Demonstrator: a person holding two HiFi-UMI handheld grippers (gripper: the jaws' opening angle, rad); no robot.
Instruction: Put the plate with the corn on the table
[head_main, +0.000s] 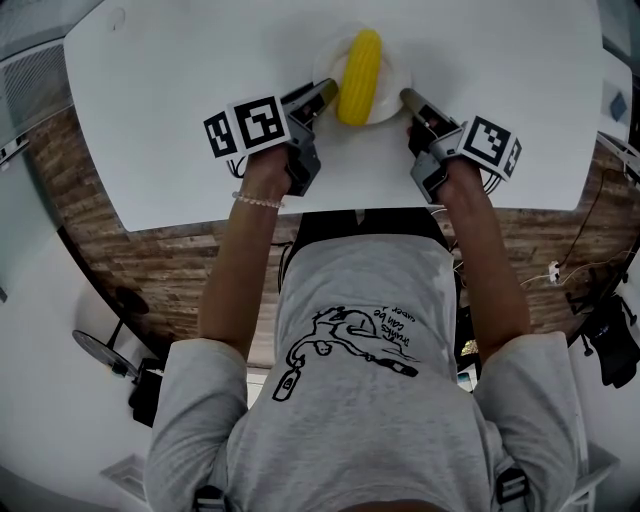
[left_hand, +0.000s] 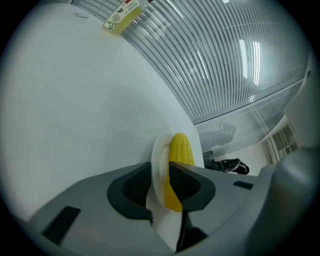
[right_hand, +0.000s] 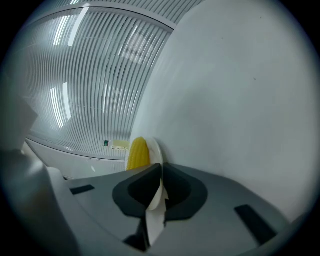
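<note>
White worktop (head_main: 150, 120) carries the plate (head_main: 397, 82), corn (head_main: 360, 62) lying lengthwise away from the person; left tongs (head_main: 325, 95) straddle its rim, parted, while right tongs (head_main: 408, 98) clamp the opposite rim.

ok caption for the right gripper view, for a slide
Right gripper pinching the rim of the white plate, yellow corn cob on it, white table behind.

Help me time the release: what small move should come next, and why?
Probably open the right tongs: they pinch the plate rim, the left tongs stand apart, and the plate with corn seems to lie on the table.
</note>
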